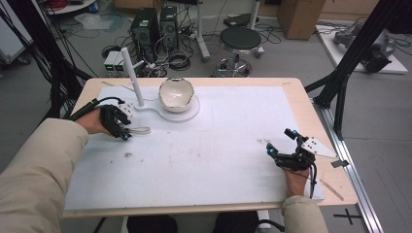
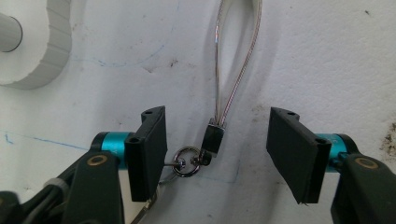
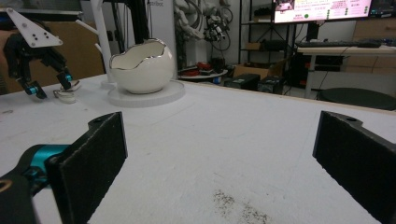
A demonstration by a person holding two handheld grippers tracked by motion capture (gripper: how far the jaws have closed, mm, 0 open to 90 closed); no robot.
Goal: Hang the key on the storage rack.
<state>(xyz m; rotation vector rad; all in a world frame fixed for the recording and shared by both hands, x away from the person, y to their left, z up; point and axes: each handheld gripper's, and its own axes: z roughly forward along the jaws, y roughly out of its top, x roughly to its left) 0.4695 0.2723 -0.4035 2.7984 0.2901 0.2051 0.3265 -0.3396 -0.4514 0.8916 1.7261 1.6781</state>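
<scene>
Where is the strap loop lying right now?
The strap loop lies flat on the white mat's left side, between the open left gripper's jaws, just in front of the stand's post.

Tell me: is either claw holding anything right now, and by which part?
Nothing is held. The left claw stands open around the strap's metal clasp on the mat, jaws clear of it. The right claw is open over bare mat.
</scene>
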